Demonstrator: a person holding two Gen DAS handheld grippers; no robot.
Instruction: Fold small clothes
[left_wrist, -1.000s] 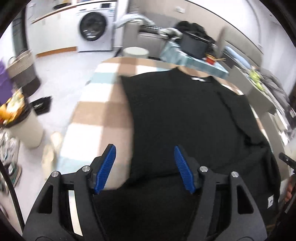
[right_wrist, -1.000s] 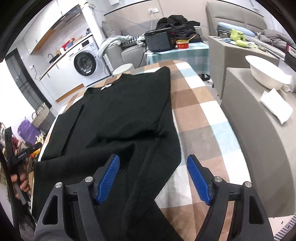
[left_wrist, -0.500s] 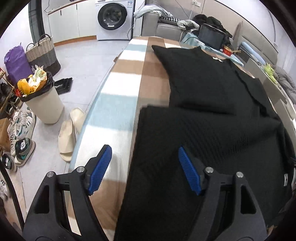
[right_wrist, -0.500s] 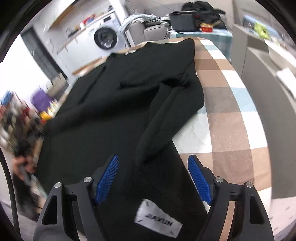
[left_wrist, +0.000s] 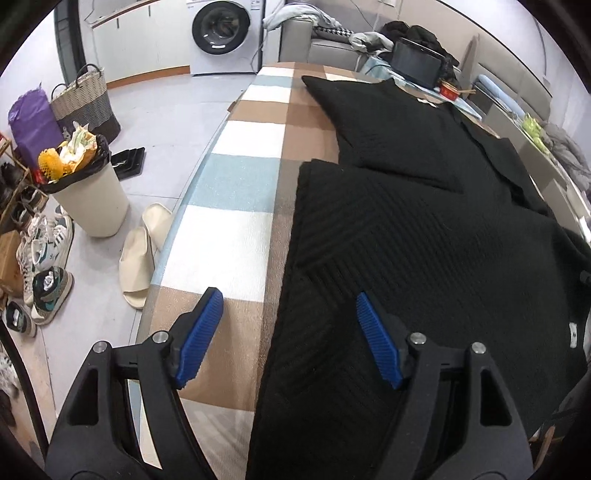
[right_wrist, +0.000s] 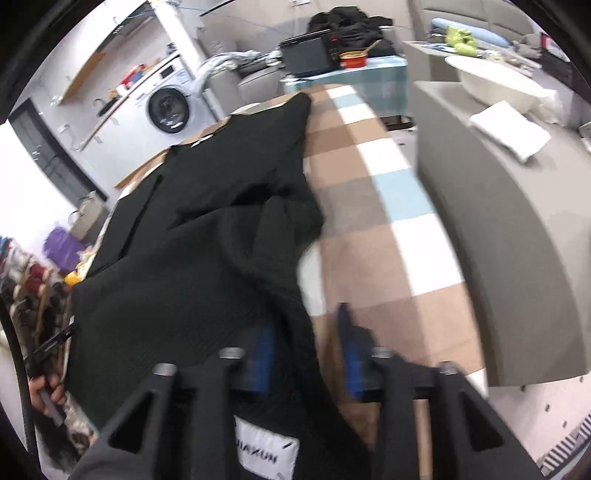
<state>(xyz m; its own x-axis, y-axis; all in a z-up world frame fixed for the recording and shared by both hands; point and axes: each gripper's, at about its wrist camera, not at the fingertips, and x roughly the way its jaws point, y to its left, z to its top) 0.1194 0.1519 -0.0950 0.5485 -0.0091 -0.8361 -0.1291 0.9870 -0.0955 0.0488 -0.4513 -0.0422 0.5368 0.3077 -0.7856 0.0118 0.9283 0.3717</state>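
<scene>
left gripper (left_wrist: 284, 332) jaws spread, sweater (left_wrist: 424, 258) edge between them, unpinched. right gripper (right_wrist: 306, 350) blurred, jaws narrowed around hem; pinch unclear. grip both corners evenly before lifting.

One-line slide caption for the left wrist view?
Open left hand-held gripper straddles the near edge of a black knit garment on a checked tablecloth.
</scene>
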